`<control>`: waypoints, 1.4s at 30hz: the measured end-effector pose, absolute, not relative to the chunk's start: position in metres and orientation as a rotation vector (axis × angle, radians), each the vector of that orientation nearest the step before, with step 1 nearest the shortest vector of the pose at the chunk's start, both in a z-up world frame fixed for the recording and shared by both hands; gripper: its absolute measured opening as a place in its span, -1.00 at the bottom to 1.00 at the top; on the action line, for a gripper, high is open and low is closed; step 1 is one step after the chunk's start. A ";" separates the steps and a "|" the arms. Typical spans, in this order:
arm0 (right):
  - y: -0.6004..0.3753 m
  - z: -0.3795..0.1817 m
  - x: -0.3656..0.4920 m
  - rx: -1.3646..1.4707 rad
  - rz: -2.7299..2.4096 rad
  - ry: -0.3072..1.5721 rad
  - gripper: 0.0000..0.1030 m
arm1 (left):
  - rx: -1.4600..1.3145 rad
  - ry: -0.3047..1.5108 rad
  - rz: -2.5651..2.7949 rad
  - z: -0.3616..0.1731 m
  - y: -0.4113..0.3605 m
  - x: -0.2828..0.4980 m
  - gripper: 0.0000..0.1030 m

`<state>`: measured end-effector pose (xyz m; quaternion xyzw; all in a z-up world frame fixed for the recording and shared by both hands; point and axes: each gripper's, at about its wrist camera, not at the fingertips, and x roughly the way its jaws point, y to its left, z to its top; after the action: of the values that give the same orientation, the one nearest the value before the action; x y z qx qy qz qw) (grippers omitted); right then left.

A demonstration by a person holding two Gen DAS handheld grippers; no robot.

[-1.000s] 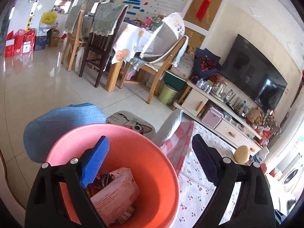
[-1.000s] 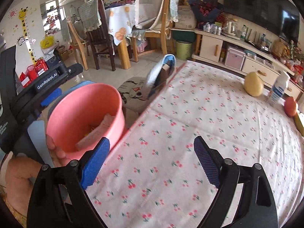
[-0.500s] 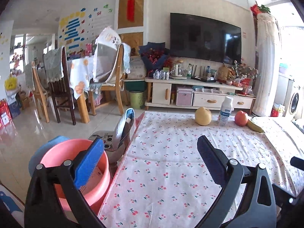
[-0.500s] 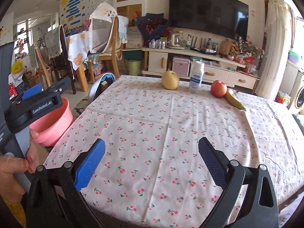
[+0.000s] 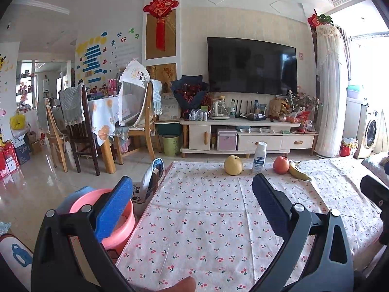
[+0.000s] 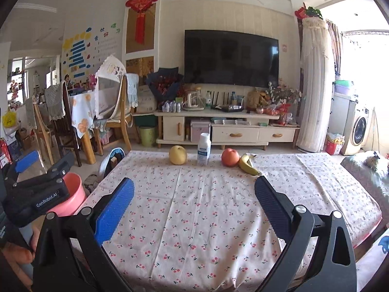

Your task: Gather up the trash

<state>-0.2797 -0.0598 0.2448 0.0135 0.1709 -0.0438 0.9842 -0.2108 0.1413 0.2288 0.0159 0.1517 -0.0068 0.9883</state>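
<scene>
A pink bucket (image 5: 121, 221) stands on the floor at the left edge of a table covered with a cherry-print cloth (image 5: 218, 221); it also shows in the right wrist view (image 6: 73, 194). My left gripper (image 5: 192, 209) is open and empty above the table's near left part. My right gripper (image 6: 194, 206) is open and empty above the table's near middle. The left gripper body (image 6: 36, 197) shows at the left of the right wrist view. No loose trash is visible on the cloth.
At the table's far edge stand a yellow pear (image 6: 178, 155), a white bottle (image 6: 203, 149), a red apple (image 6: 230, 157) and a banana (image 6: 248, 166). A blue bag (image 5: 152, 180) leans at the far left corner. Chairs, a TV cabinet (image 6: 228, 129) and a green bin (image 6: 147, 135) lie beyond.
Both grippers have swung up and right, from over the pink bucket to facing across the table. The bucket has dropped to the lower left of both views. Both jaws stayed open.
</scene>
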 end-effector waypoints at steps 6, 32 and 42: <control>-0.068 0.279 -0.313 0.031 -0.113 0.248 0.91 | 0.049 0.255 0.009 0.249 0.133 -0.237 0.92; -0.084 0.306 -0.364 0.075 -0.115 0.134 0.91 | 0.044 0.166 0.025 0.275 0.121 -0.277 0.92; -0.083 0.300 -0.360 0.082 -0.091 0.136 0.91 | 0.039 0.170 0.027 0.274 0.120 -0.276 0.92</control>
<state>-0.3599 -0.0831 0.2998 0.0407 0.0679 -0.0456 0.9958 -0.2759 0.1202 0.2740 0.0194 0.0847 0.0134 0.9961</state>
